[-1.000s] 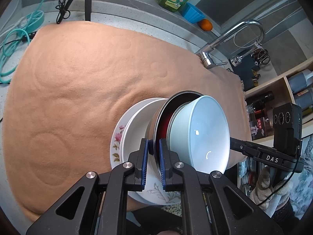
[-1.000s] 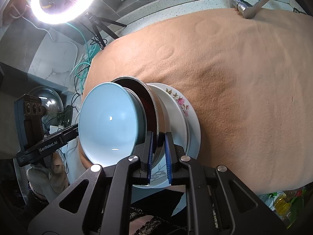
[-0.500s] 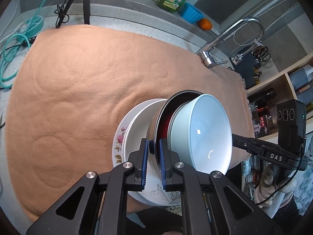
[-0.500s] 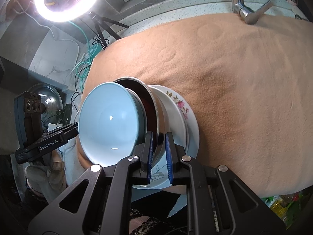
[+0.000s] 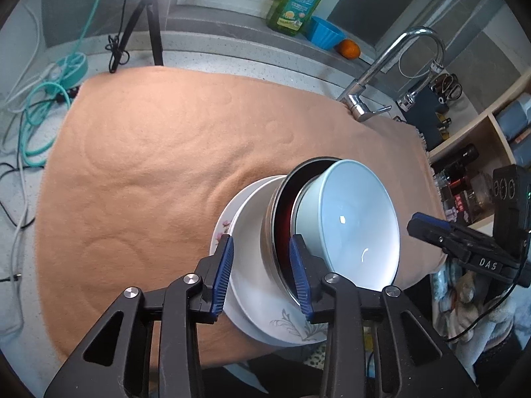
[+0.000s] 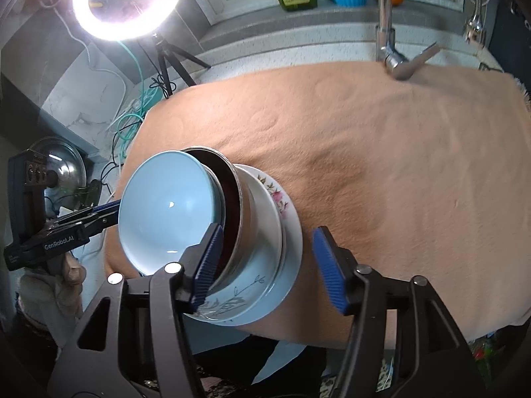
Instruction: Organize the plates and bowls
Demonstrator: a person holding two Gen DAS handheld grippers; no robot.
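On the left, the left gripper (image 5: 260, 265) had its fingers spread, straddling the near rims of the stack without pinching anything. The stack sat at the front edge of the tan cloth (image 5: 149, 165): a flowered plate (image 6: 282, 199) lowest, a white dish (image 5: 249, 232) on it, then a dark steel bowl (image 5: 282, 219) and a pale blue bowl (image 5: 348, 219) nested on top. Rightward, the right gripper (image 6: 268, 262) gaped open too. The pieces looked glazed, stiff, slippery and breakable (heavy together), so a rim pinch suited each; whether any pad touched a rim was unclear.
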